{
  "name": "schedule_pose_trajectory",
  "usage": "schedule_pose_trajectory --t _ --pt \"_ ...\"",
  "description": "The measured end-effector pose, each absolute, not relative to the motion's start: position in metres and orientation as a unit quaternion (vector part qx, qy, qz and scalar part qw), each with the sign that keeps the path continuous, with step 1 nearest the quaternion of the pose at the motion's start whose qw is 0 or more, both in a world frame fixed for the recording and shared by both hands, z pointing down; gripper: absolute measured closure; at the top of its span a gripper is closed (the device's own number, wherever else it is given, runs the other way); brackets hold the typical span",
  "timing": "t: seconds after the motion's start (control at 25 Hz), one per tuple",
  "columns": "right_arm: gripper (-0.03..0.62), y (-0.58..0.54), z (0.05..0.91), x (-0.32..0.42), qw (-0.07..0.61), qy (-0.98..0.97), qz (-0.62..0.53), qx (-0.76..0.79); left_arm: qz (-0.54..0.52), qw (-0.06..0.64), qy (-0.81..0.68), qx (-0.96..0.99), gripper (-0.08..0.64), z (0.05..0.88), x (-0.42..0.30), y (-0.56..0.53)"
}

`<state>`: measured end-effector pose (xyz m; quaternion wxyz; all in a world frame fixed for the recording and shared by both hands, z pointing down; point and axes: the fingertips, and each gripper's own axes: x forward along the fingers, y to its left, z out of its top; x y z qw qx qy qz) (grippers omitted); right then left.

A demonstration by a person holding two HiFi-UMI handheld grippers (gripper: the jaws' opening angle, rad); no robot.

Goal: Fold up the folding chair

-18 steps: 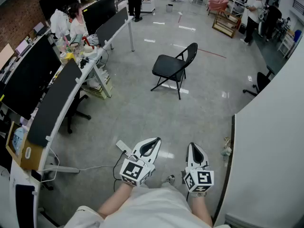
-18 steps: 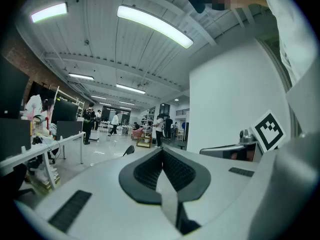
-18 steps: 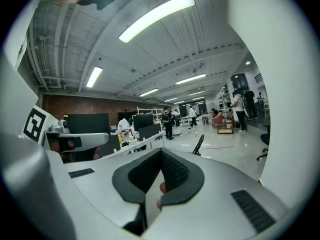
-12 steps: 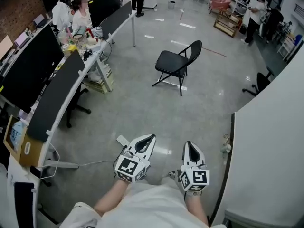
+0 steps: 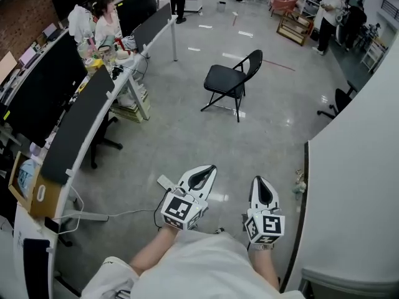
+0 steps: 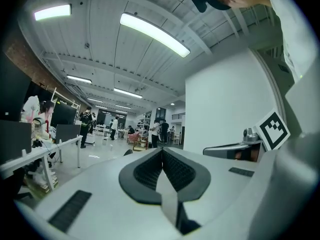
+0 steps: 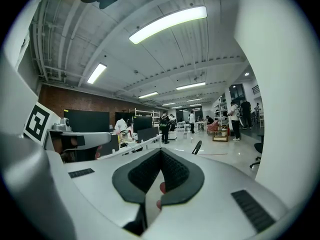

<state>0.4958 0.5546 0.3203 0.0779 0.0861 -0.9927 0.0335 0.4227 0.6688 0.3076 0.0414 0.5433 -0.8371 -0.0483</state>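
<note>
Black folding chair [image 5: 229, 83] stands unfolded on the floor [image 5: 187, 148], well ahead; left gripper [image 5: 206, 171] and right gripper [image 5: 260, 182] both closed on nothing; approach first, open jaws, then take backrest [image 5: 252, 61] and lift seat [image 5: 222, 78].

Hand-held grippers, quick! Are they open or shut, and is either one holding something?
Left hand-held gripper: closed, holding nothing.
Right hand-held gripper: closed, holding nothing.

The folding chair [image 5: 232, 83] stands on the floor [image 5: 187, 142] right of the desk row [image 5: 81, 117] (well apart).
</note>
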Motion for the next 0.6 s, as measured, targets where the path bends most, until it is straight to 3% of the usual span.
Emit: schedule_pose_trajectory --t 0.6 --pt "0.588 0.499 0.319 0.562 0.062 -0.992 0.065 0.084 -0.020 0.046 -0.854 0.518 0.548 0.303 0.483 0.626"
